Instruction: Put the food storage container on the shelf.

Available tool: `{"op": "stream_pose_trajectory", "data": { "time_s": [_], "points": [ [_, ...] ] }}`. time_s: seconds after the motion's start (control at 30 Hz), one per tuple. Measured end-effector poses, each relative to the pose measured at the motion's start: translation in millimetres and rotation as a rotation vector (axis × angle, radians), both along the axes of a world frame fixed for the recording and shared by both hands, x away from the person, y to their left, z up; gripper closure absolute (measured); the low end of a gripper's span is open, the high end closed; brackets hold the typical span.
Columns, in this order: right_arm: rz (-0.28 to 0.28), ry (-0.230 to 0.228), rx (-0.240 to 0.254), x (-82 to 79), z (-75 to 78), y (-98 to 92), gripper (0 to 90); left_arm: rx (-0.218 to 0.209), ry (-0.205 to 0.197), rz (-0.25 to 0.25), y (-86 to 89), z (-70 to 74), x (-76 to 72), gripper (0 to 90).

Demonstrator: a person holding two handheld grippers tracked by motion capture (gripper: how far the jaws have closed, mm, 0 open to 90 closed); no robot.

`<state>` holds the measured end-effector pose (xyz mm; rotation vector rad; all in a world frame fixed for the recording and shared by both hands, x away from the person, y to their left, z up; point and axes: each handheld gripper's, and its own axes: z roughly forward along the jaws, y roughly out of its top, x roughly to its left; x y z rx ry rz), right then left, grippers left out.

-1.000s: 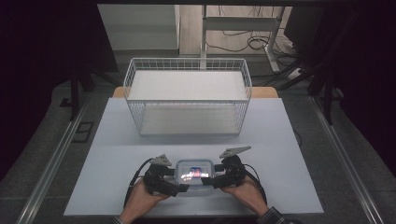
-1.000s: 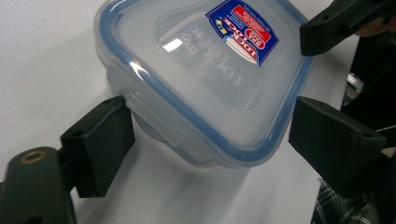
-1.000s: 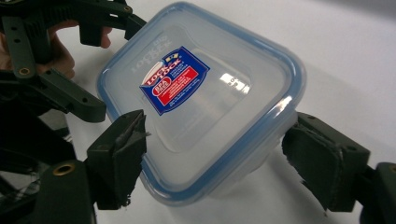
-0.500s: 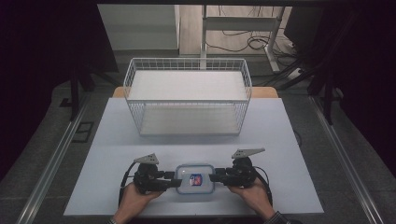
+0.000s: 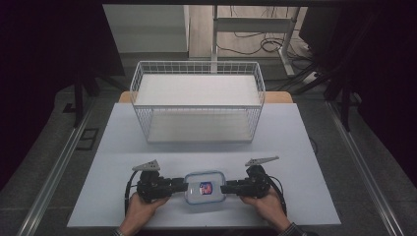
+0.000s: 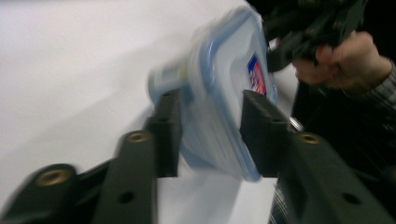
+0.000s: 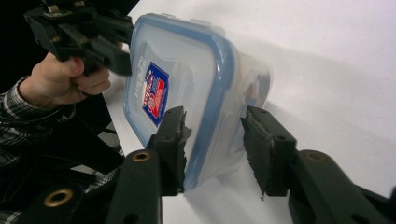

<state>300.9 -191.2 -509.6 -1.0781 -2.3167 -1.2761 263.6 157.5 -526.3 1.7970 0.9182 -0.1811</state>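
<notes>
A clear plastic food box (image 5: 205, 188) with a blue-rimmed lid and a red and blue sticker lies near the front edge of the white table (image 5: 147, 147). My left gripper (image 5: 183, 187) points at it from the left and my right gripper (image 5: 225, 188) from the right. In the left gripper view the box (image 6: 224, 70) sits between the jaws of my left gripper (image 6: 211, 121), which have just been closing and press on lid and base. In the right gripper view my right gripper (image 7: 215, 126) has closed its jaws on the other end of the box (image 7: 187, 70).
A white wire basket (image 5: 196, 103) with a flat white floor stands at the back middle of the table. Bare tabletop lies between it and the box. Beyond the table edges are dark floor, cables and metal rails.
Both hands have moved apart to the box's two ends, the left one farther. The jaws of both grippers have closed onto the box, which stays in its place.
</notes>
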Motion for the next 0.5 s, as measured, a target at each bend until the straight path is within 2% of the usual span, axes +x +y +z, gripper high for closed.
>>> {"op": "stream_pose_trajectory", "data": {
  "time_s": [0.13,0.23,0.33,0.4,0.43,0.47,0.5],
  "points": [
    [-0.002,0.003,0.009,0.2,-0.9,-0.2,60.9,0.003,0.014,-0.012,-0.3,0.0,0.3,63.3],
    [0.001,-0.003,0.004,0.0,-0.5,-0.2,61.4,-0.021,0.063,-0.009,0.7,-4.1,-0.4,61.4],
    [0.002,-0.01,-0.005,-1.1,0.0,0.2,61.8,-0.023,0.112,-0.022,-1.5,-11.1,-2.3,54.5],
    [0.0,-0.011,-0.006,-1.4,-0.2,0.1,62.1,-0.032,0.125,-0.017,-1.6,-12.5,-4.7,53.5],
    [0.0,-0.011,-0.004,-1.6,-0.3,0.3,62.3,-0.047,0.152,-0.012,-1.8,-15.1,-5.8,52.7],
    [0.0,-0.011,-0.004,-1.6,-0.3,0.3,62.3,-0.047,0.152,-0.012,-1.8,-15.1,-5.8,52.6],
    [-0.004,-0.004,-0.001,-1.6,-0.6,0.3,62.1,-0.072,0.171,-0.002,-0.7,-17.0,-5.3,54.0]
  ]
}}
